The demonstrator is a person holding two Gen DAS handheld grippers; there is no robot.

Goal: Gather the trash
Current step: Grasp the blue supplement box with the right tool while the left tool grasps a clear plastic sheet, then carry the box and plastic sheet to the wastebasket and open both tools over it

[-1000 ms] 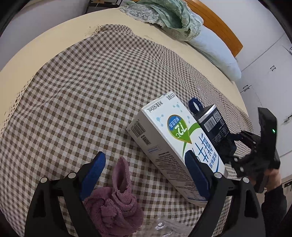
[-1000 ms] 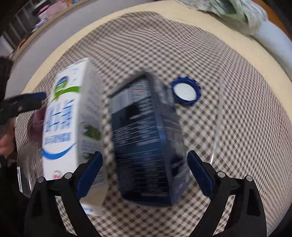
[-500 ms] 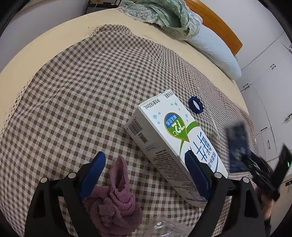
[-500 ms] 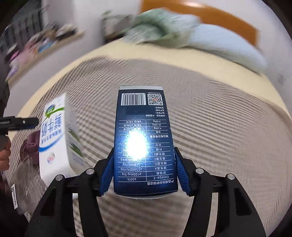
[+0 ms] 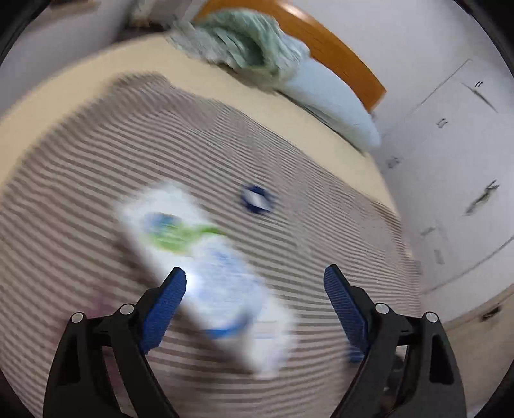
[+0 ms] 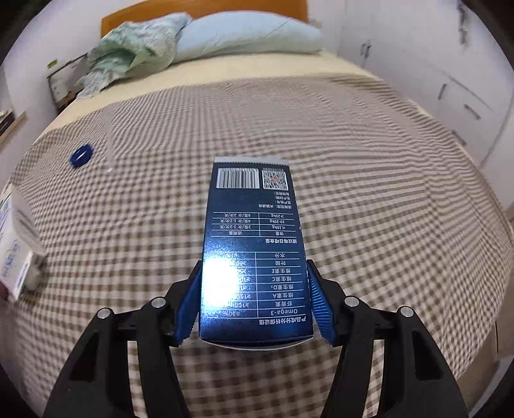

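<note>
Right gripper clamps the glossy dark-blue cardboard box, now lifted off the checked cloth; left gripper closing, empty, over the white milk carton.

- The checked cloth lies spread over the bed, covering the near part and leaving a bare strip of mattress before the pillow.
- The pillow sits at the head of the bed against the headboard; the crumpled blanket lies just left of it, touching it.
- The bottle cap rests on the cloth, towards the left side in the right wrist view.
- The milk carton lies on the cloth nearer than the cap and apart from it, partly between the fingers of the left claw, which are closing.
- The box is raised above the cloth, gripped between the pads of the right claw.
- Cupboards stand along the bed's right side.
</note>
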